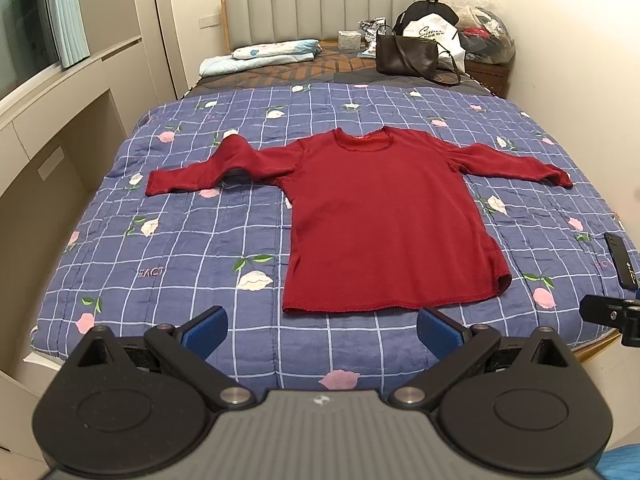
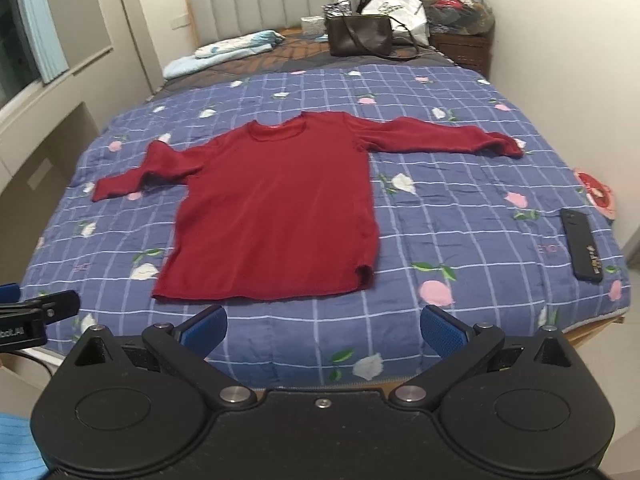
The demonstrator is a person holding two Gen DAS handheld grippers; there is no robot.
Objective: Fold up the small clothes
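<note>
A dark red long-sleeved shirt (image 1: 384,216) (image 2: 276,208) lies flat on the blue checked quilt (image 1: 192,240) (image 2: 460,208), sleeves spread to both sides, neck toward the headboard. Its left sleeve is bunched into a hump near the shoulder; the right hem corner is turned up. My left gripper (image 1: 322,330) is open, held above the bed's foot just short of the shirt's hem, with nothing between its blue pads. My right gripper (image 2: 323,330) is open too, short of the hem and a little to its right. Each gripper's edge shows in the other's view.
A black phone (image 2: 582,244) (image 1: 620,260) lies near the quilt's right edge, with a red round item (image 2: 596,190) beyond it. A dark handbag (image 1: 406,56), bags and folded bedding (image 1: 260,54) sit by the headboard. Cabinets line the left wall.
</note>
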